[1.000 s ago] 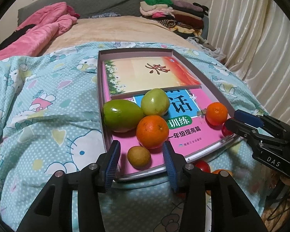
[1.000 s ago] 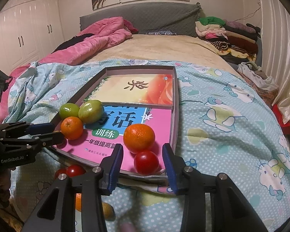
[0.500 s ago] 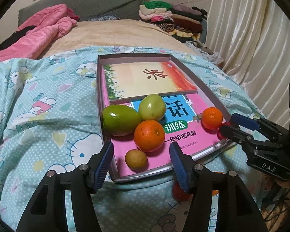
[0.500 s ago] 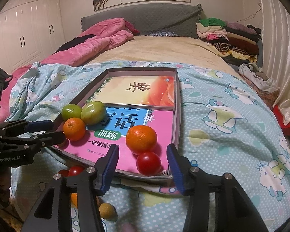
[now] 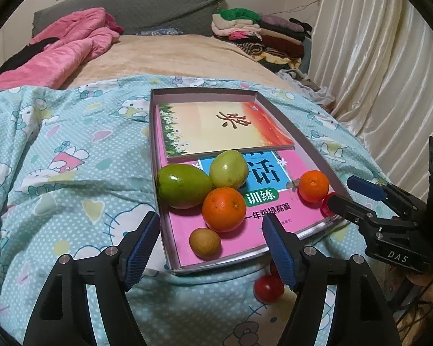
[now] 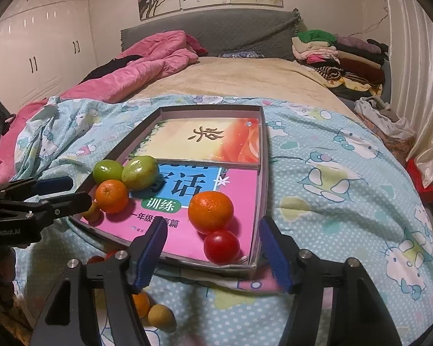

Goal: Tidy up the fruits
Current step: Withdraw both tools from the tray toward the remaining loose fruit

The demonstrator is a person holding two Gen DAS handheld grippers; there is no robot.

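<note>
A shallow grey box (image 5: 156, 155) with books lies on the bed; it also shows in the right wrist view (image 6: 262, 173). In it lie two green fruits (image 5: 183, 190) (image 5: 229, 169), two oranges (image 5: 224, 209) (image 5: 313, 186), a small brown fruit (image 5: 205, 243) and a red tomato (image 6: 221, 246). My left gripper (image 5: 212, 248) is open and empty just in front of the brown fruit. My right gripper (image 6: 212, 255) is open and empty, straddling the tomato's near side. Loose tomatoes (image 5: 268, 288), an orange (image 6: 141, 304) and a brown fruit (image 6: 160, 316) lie on the cover below the box.
A pink quilt (image 6: 147, 63) lies at the back left. Folded clothes (image 6: 332, 54) are stacked at the back right. Curtains (image 5: 384, 57) hang on the right. The blue patterned cover (image 5: 57, 173) spreads around the box.
Both grippers have drawn back from the box and opened wider. The fruits in the box have not moved.
</note>
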